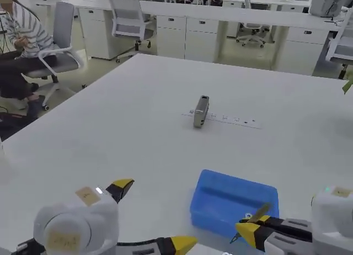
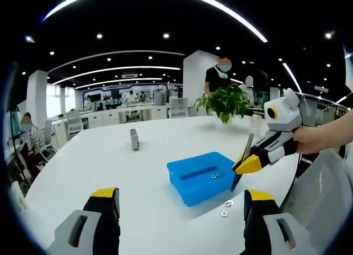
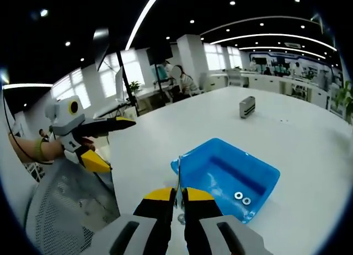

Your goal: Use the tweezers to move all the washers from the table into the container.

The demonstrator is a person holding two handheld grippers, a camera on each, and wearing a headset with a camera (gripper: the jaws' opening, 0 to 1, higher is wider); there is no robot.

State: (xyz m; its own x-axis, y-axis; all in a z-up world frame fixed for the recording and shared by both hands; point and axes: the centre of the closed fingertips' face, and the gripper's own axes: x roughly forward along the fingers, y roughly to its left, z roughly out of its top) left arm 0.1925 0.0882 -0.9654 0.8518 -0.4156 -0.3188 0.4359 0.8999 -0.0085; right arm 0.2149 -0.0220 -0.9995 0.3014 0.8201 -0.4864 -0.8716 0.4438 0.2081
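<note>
The left gripper's [image 2: 180, 195] jaws are spread wide with nothing between them, and it hangs low over the white table [image 1: 138, 100], a little short of the container. The right gripper's [image 3: 179, 193] jaws are pressed together on one pair of tweezers [image 2: 247, 145], which slant down from its yellow tips towards the near corner of the container. I cannot tell whether the tweezer points hold or touch anything. There is one blue container [image 2: 198, 193], a shallow open tray sitting flat on the table between the two grippers. Two washers [image 2: 213, 176] lie side by side on its floor, close to the wall nearest the right gripper. Two more washers [image 2: 229, 203] lie on the bare table just outside that corner, near each other and almost under the tweezers. That makes four washers counted, half in and half out. Farther across the table, well apart from the container, one small grey box [image 1: 201, 110] stands upright. One person in a striped top [image 1: 25, 31] sits on an office chair off to the side.
</note>
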